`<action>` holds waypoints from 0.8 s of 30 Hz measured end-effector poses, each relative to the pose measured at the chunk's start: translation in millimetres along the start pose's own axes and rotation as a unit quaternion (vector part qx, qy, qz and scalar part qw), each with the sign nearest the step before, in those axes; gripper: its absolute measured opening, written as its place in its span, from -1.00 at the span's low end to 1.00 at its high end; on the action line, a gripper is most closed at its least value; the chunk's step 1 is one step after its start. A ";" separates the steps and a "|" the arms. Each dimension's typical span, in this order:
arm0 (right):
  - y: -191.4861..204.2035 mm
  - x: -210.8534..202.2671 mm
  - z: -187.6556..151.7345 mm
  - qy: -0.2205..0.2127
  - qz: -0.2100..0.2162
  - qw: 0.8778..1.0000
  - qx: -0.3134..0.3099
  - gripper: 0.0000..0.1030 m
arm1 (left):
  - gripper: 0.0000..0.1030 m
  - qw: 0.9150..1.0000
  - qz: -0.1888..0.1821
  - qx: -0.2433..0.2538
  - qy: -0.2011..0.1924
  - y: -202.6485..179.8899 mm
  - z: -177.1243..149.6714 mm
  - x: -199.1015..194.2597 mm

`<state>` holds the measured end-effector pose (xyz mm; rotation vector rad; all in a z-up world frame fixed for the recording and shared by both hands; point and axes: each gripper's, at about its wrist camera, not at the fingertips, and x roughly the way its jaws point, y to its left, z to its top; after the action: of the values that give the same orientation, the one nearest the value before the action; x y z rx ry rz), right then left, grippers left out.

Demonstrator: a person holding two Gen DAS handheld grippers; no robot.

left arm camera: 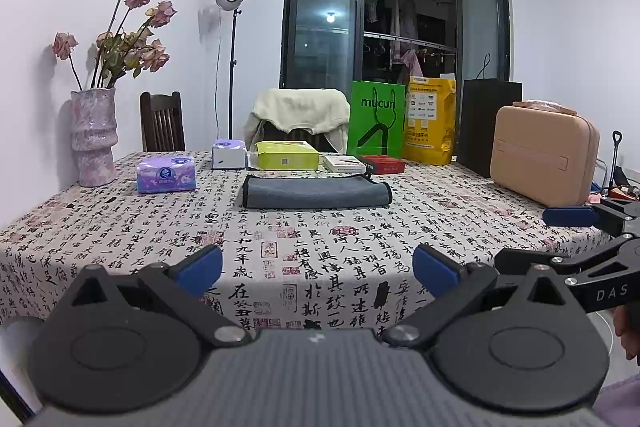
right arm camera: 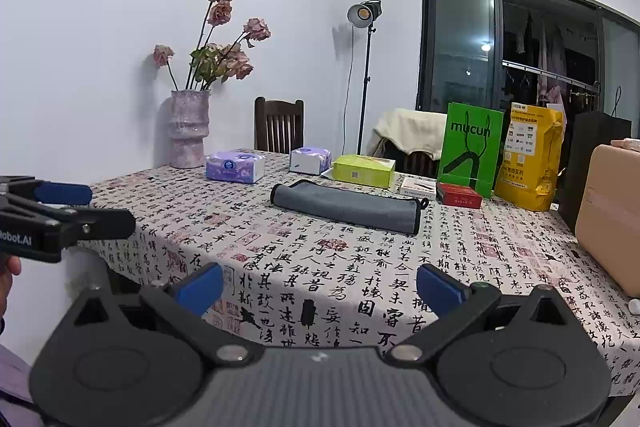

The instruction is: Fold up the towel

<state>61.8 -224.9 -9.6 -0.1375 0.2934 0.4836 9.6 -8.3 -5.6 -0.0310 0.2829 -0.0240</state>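
A grey towel [left arm camera: 316, 191] with a dark border lies folded flat on the calligraphy-print tablecloth [left arm camera: 320, 247], in the middle toward the far side. It also shows in the right wrist view [right arm camera: 348, 207]. My left gripper [left arm camera: 317, 267] is open and empty, held over the near part of the table, well short of the towel. My right gripper [right arm camera: 319, 287] is open and empty, also over the near edge. Each gripper shows at the side of the other's view: the right one [left arm camera: 592, 227], the left one [right arm camera: 60, 215].
Beyond the towel stand a purple tissue pack [left arm camera: 166, 174], a white tissue box [left arm camera: 228, 155], a yellow-green box [left arm camera: 287, 155], a white box [left arm camera: 344, 163] and a red box [left arm camera: 382, 164]. A vase of dried roses [left arm camera: 93, 137] stands far left. Bags [left arm camera: 376, 119] and a tan case [left arm camera: 544, 155] stand at the right.
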 end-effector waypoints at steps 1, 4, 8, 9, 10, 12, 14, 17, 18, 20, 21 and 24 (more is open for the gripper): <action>-0.3 -0.1 -0.1 0.000 0.000 1.000 0.001 1.00 | 1.00 1.000 0.000 0.000 0.000 0.0 0.0 0.3; -1.3 0.1 -0.4 0.001 0.000 1.000 0.002 1.00 | 1.00 1.000 0.001 0.001 0.000 -0.1 -0.2 0.3; -1.4 0.3 -0.9 0.001 -0.001 1.000 0.003 1.00 | 1.00 1.000 0.000 0.001 -0.001 -0.2 0.0 -0.1; -1.4 0.3 -1.0 0.001 -0.001 1.000 0.003 1.00 | 1.00 1.000 0.000 0.001 -0.001 -0.2 0.0 0.1; -1.2 0.5 -0.7 0.001 -0.001 1.000 0.003 1.00 | 1.00 1.000 0.001 0.001 -0.001 -0.3 0.0 -0.1; -1.0 0.5 -0.9 0.001 -0.001 1.000 0.003 1.00 | 1.00 1.000 0.000 0.001 -0.002 -0.4 0.3 0.1; -1.2 0.4 -1.0 0.001 -0.001 1.000 0.004 1.00 | 1.00 1.000 0.001 0.001 -0.002 -0.6 0.2 -0.4; -1.0 -0.1 -1.1 0.001 -0.001 1.000 0.003 1.00 | 1.00 1.000 0.000 0.002 -0.004 -0.4 0.6 -0.5; -1.2 0.0 -1.2 0.000 -0.001 1.000 0.004 1.00 | 1.00 1.000 0.001 0.003 -0.005 -0.5 0.7 -0.9; -1.4 -0.7 -1.4 -0.001 -0.002 1.000 0.004 1.00 | 1.00 1.000 0.001 0.004 -0.005 -0.5 0.7 -1.1; -1.4 -0.5 -1.7 -0.001 -0.001 1.000 0.003 1.00 | 1.00 1.000 0.000 0.003 -0.005 -0.5 0.7 -1.1; -1.4 -0.5 -1.9 0.000 -0.001 1.000 0.003 1.00 | 1.00 1.000 0.000 0.004 -0.005 -0.8 0.3 -1.4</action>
<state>61.7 -226.7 -11.2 -0.1327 0.2939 0.4806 8.3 -9.1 -4.9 -0.0239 0.2736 -0.0252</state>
